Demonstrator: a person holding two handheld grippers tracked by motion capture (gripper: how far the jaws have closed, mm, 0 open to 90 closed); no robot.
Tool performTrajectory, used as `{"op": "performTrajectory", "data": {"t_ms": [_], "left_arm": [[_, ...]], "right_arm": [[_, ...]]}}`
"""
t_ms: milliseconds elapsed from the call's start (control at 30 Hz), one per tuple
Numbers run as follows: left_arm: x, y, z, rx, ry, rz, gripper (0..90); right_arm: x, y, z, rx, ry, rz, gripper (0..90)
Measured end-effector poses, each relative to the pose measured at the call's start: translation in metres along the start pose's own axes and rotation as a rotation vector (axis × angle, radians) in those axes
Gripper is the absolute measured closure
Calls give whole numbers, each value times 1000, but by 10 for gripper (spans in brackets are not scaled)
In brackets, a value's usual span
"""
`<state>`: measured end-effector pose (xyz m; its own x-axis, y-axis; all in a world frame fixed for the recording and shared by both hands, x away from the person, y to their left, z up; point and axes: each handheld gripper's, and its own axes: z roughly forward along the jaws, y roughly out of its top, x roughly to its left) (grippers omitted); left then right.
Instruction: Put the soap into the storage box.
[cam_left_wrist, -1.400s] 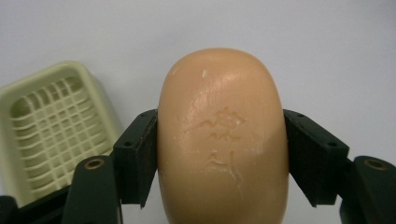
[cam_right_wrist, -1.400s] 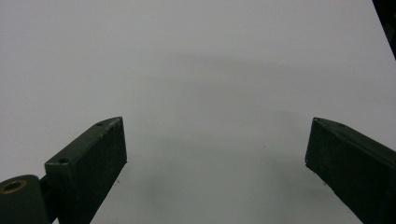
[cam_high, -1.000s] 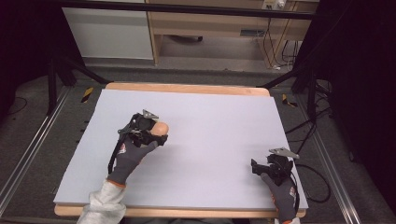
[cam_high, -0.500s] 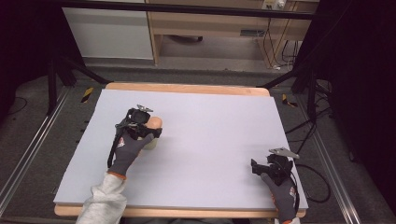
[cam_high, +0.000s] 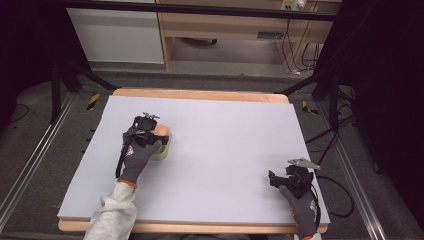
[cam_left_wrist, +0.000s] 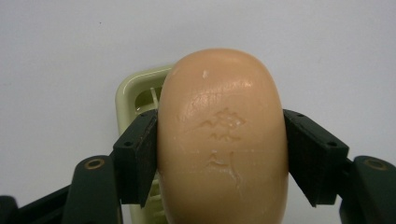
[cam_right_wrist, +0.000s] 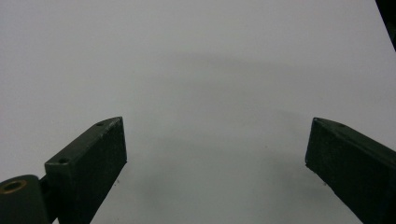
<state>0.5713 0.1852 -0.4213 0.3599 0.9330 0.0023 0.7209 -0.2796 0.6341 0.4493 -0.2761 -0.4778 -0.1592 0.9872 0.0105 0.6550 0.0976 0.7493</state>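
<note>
— Where's the soap?
— The peach soap bar (cam_left_wrist: 223, 140) sits squeezed between the left claw (cam_left_wrist: 222, 154) jaws, just above a pale green soap dish (cam_left_wrist: 135, 95) on the grey surface (cam_high: 235, 135).
— And the right claw (cam_right_wrist: 215, 149)?
— Well apart to the right, near the surface's front corner, its jaws spread wide, gripping nothing.
</note>
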Motion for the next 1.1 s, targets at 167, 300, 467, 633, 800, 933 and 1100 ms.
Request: {"op": "performTrajectory", "data": {"t_ms": [167, 300, 467, 633, 800, 933, 1100], "left_arm": [[2, -1, 5, 3, 9, -9, 317], [4, -3, 9, 15, 12, -18, 317], [6, -5, 13, 21, 13, -27, 317], [7, -6, 16, 21, 9, -39, 316], [9, -9, 18, 26, 30, -50, 314], [9, -10, 18, 21, 25, -51, 312], [7, -8, 11, -10, 25, -40, 262]], "right_arm": [[0, 0, 0, 1, 2, 6, 57], [0, 0, 0, 1, 0, 1, 57], [0, 0, 0, 4, 2, 0, 57], [0, 0, 0, 4, 2, -1, 57], [0, 0, 0, 4, 2, -1, 57], [0, 0, 0, 4, 1, -4, 57], [0, 0, 0, 5, 3, -1, 56]]}}
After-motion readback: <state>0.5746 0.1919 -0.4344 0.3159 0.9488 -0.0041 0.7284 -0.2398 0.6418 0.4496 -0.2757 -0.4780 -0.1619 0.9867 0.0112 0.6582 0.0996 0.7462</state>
